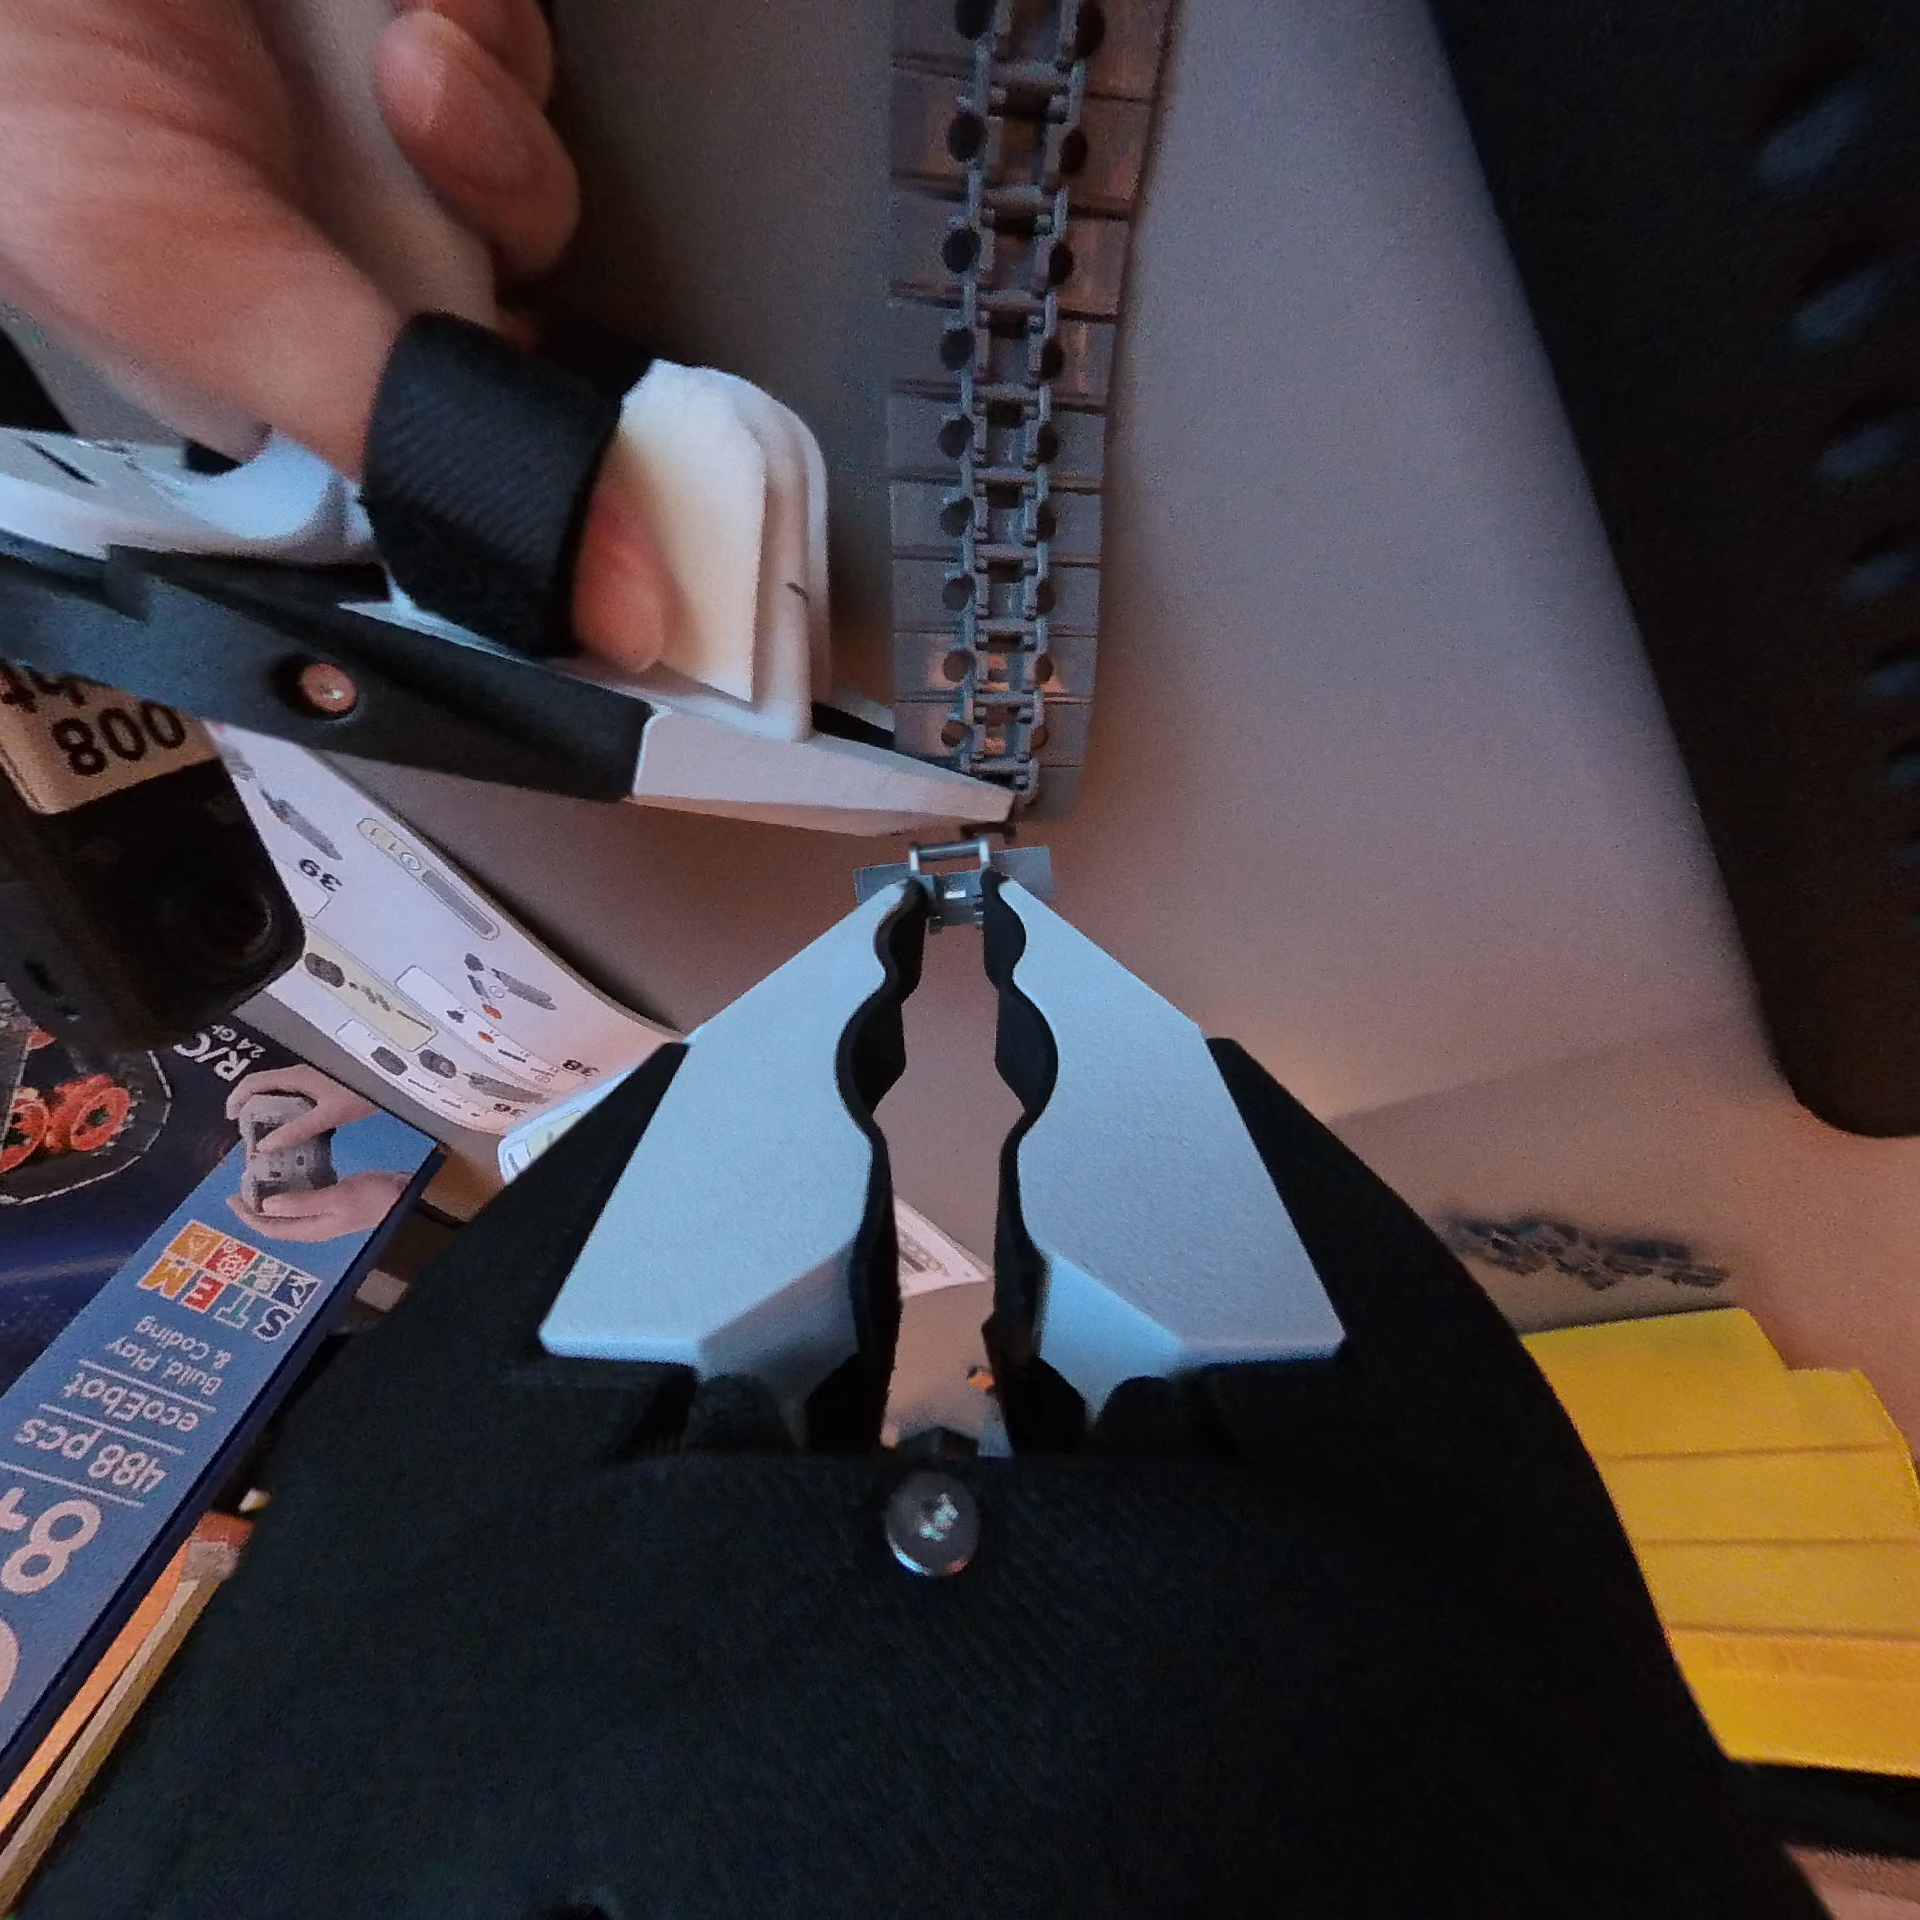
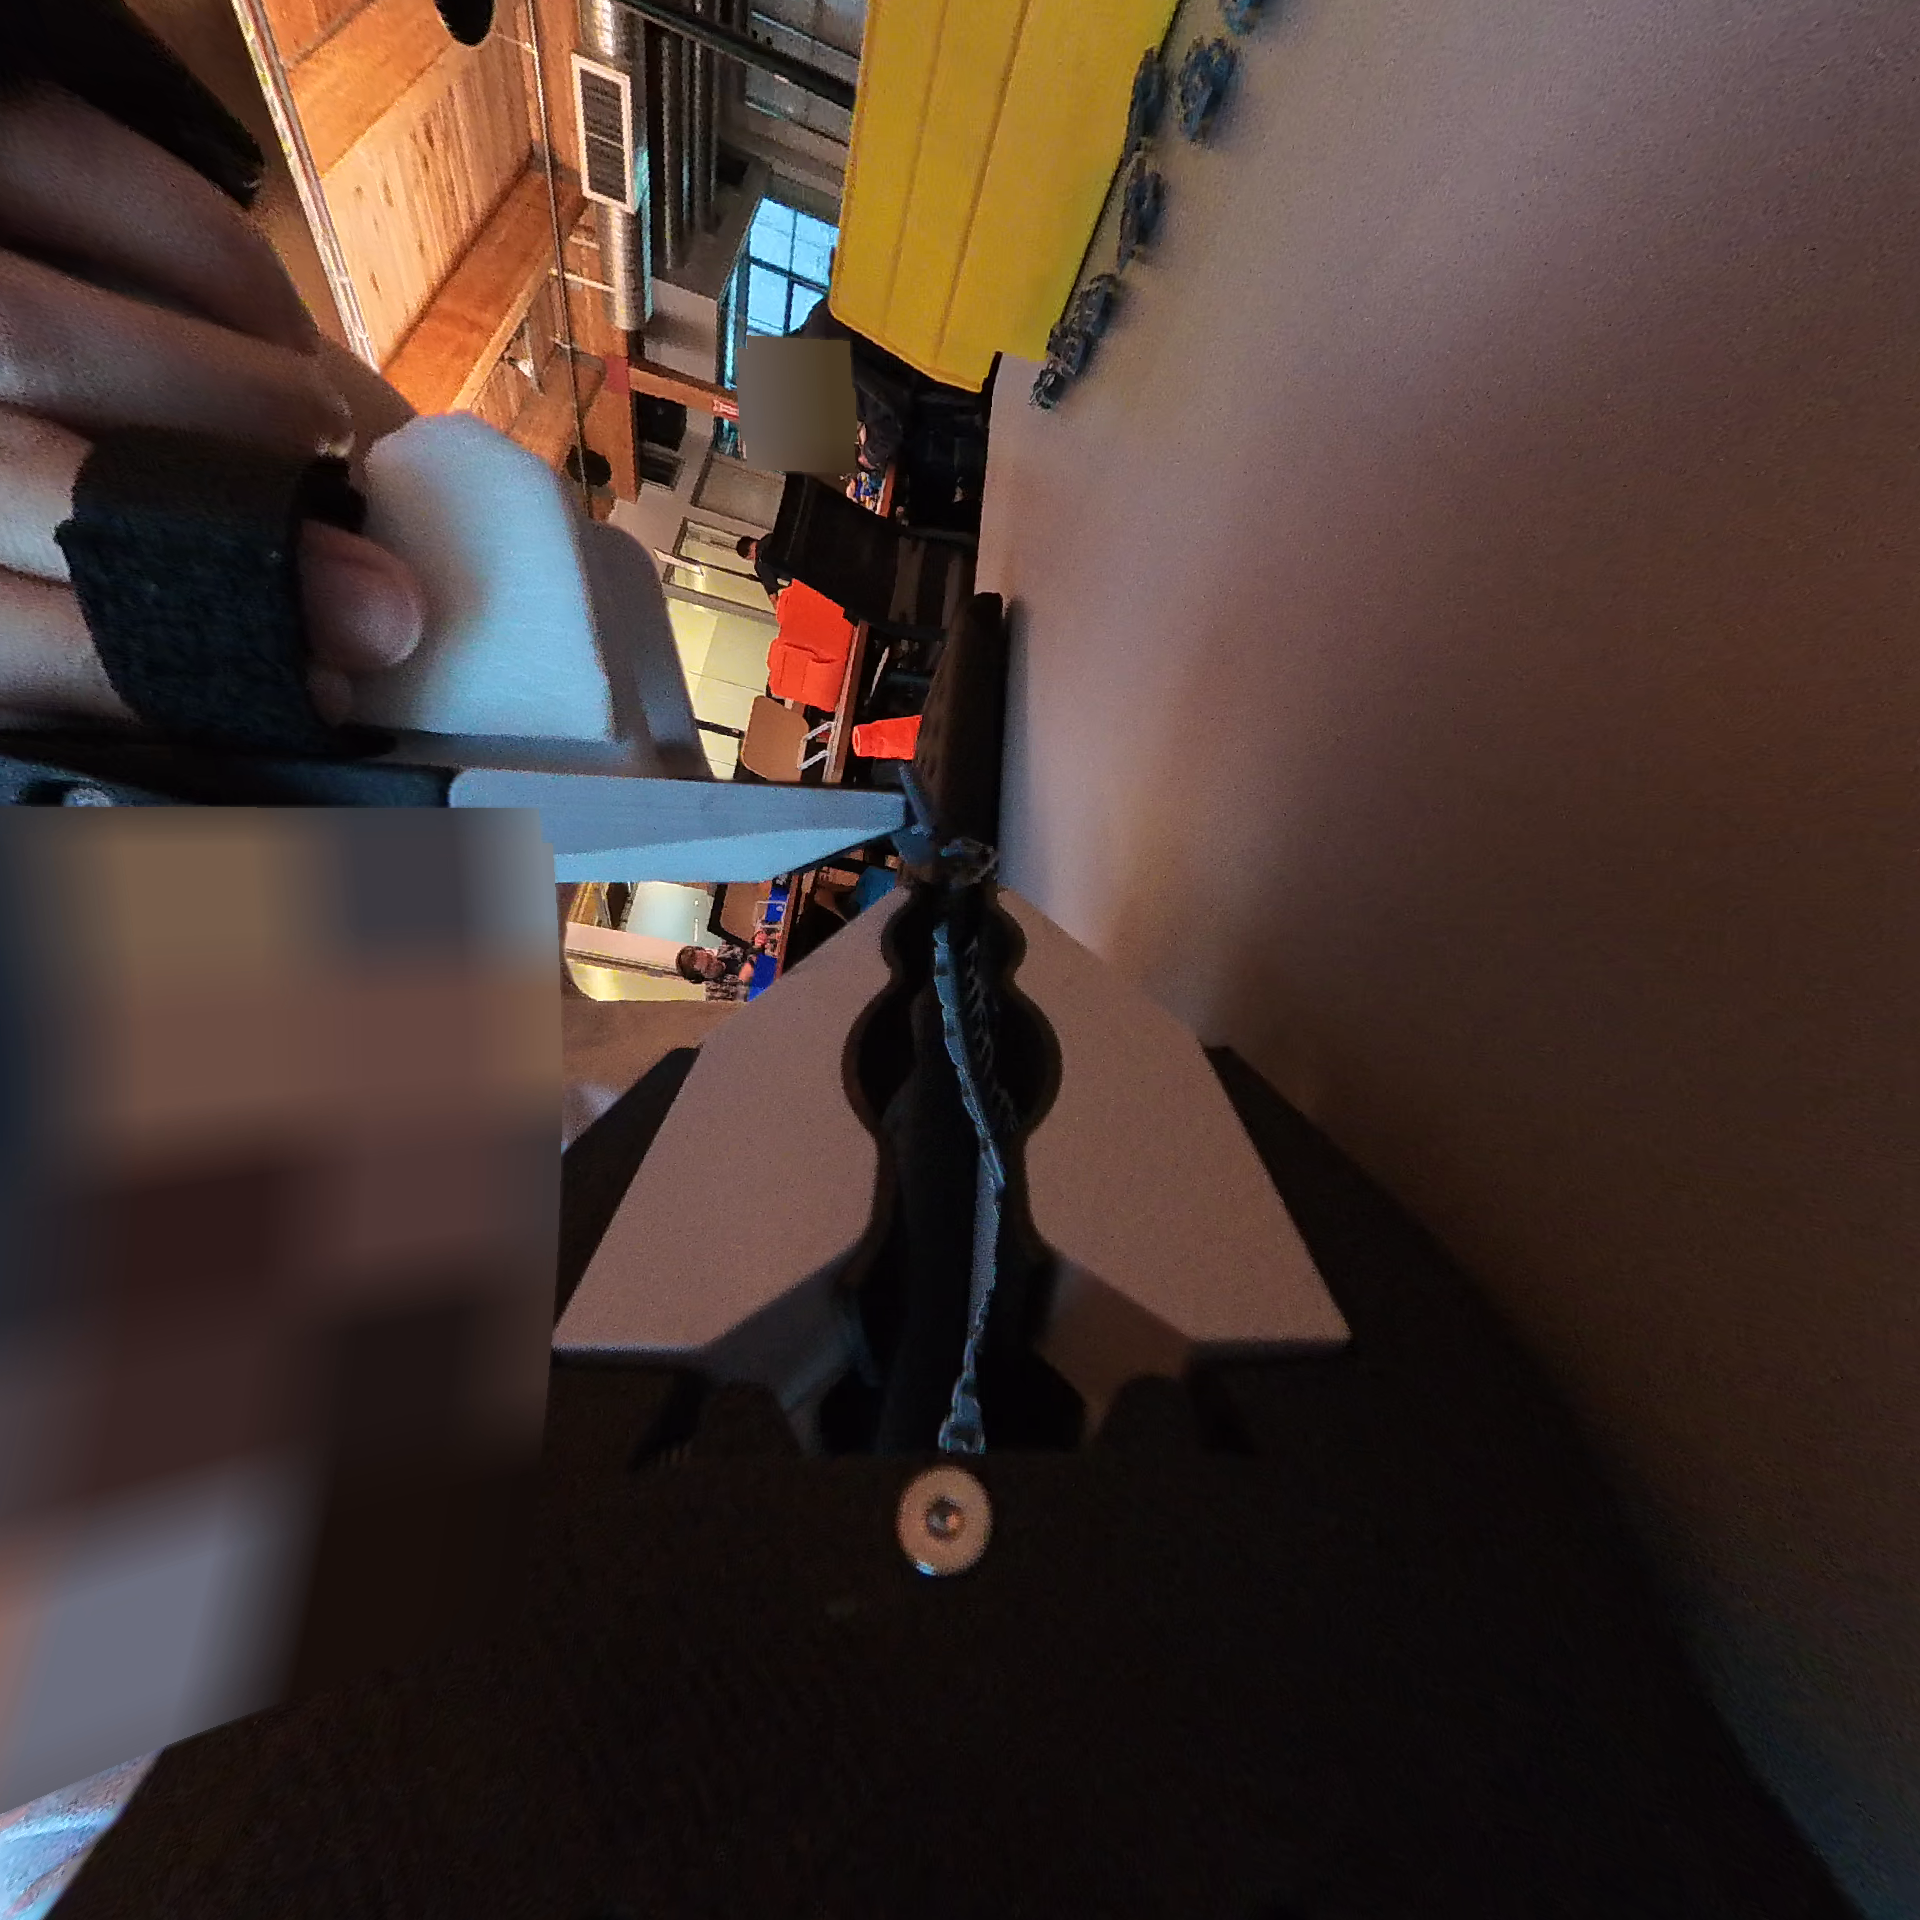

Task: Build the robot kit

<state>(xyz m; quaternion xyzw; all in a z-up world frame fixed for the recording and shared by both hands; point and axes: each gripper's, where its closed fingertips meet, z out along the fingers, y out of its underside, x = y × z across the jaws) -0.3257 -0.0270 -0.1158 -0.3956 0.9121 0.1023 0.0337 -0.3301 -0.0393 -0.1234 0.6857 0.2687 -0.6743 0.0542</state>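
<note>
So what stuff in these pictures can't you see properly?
- Left wrist view: the single grey link is half covered by the left gripper pinching it.
- Left wrist view: the long grey track chain is cut off by the top edge.
- Right wrist view: the chain runs edge-on inside the right gripper, so its links blur together.
- Right wrist view: the small dark parts beside the yellow bin are too blurred.

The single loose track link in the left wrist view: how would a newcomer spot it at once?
Find the long grey track chain running down the pale table. Just below its near end, the left claw pinches one small grey link at its tips. Unlike its neighbours, this link is detached from the chain.
</note>
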